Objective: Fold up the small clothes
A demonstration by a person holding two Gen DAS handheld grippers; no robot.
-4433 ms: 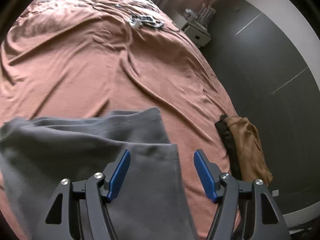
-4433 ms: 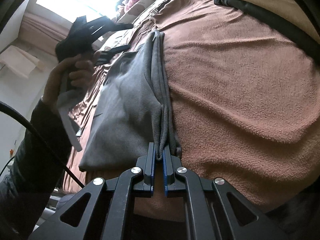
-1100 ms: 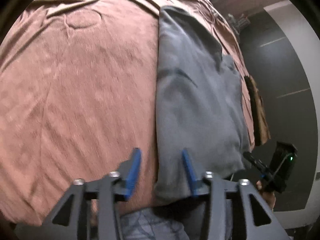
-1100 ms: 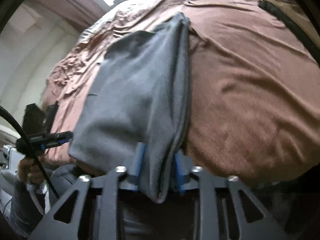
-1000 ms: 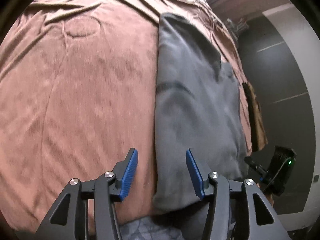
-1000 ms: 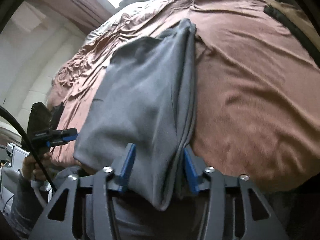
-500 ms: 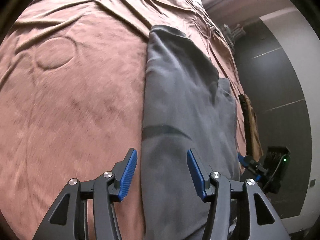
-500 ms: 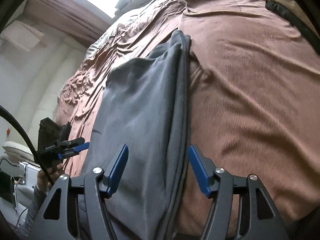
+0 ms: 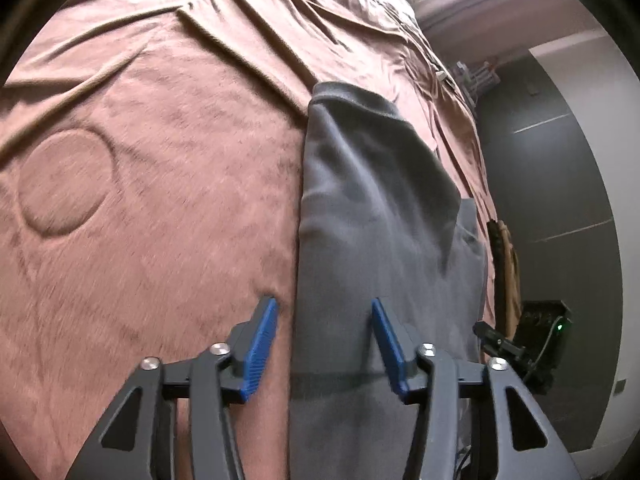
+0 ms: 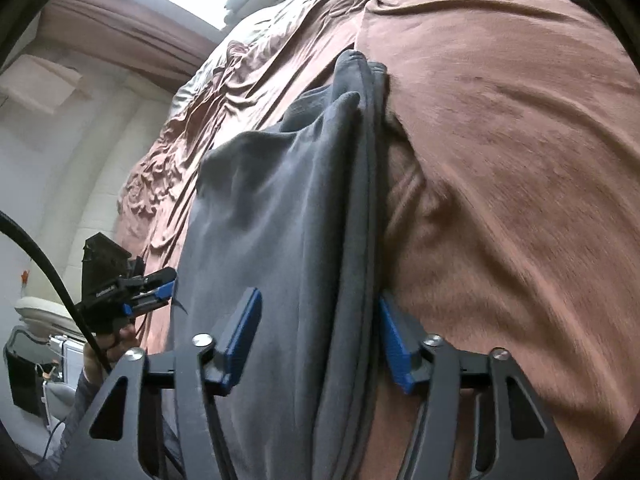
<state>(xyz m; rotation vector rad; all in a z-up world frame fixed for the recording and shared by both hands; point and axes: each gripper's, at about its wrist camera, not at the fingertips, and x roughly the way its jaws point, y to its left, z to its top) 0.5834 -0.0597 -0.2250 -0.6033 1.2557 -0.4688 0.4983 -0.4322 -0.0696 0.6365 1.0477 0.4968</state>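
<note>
Rumpled brown bedspread [image 9: 160, 168], tan-and-black bundle [image 9: 505, 264] at its edge, dark grey wall [image 9: 560, 184] beyond.

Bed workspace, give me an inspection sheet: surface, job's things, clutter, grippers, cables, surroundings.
Surface: rumpled brown bedspread.
Job's things: grey garment lying folded lengthwise.
Clutter: tan and black clothes at the bed's edge.
Grippers: left gripper and right gripper, jaws closing astride the garment's long edges, pads not pressing.
Cables: black cable beside the left gripper.
Surroundings: dark wall panels, curtain.
</note>
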